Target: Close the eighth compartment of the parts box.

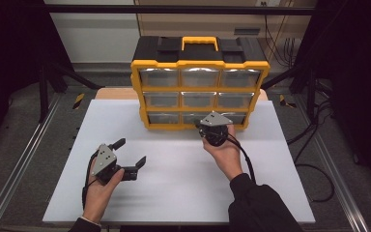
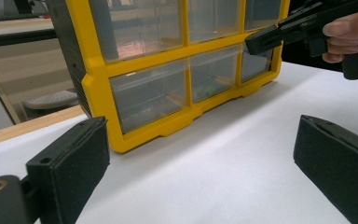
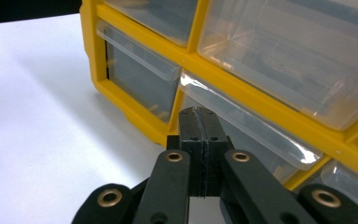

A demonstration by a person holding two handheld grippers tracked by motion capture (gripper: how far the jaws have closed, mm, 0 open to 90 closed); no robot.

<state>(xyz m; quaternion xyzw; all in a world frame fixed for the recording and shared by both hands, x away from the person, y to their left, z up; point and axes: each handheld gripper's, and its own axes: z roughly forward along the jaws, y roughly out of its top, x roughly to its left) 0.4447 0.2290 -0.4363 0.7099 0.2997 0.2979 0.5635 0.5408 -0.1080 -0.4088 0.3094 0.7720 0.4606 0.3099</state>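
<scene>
Though clear, drawer (image 3: pixel 256 135) contents stay blurred

One yellow-and-black drawer cabinet (image 1: pixel 200 82) stands on one white worktop (image 1: pixel 174 183). It holds nine clear drawers (image 1: pixel 198 76), three rows of three, and one yellow handle (image 1: pixel 200 42). Two grippers: left gripper (image 1: pixel 131 153), right gripper (image 1: pixel 202 126).

Yellow drawer cabinet (image 1: pixel 200 82) blocks upper centre of white board (image 1: pixel 174 193); bare board open across lower half and along left and right edges; left gripper (image 1: pixel 130 152) occupies lower left, jaws wide apart; right gripper (image 1: pixel 204 129) at cabinet's bottom row, jaws pressed together; wide free lane between both hands.
</scene>
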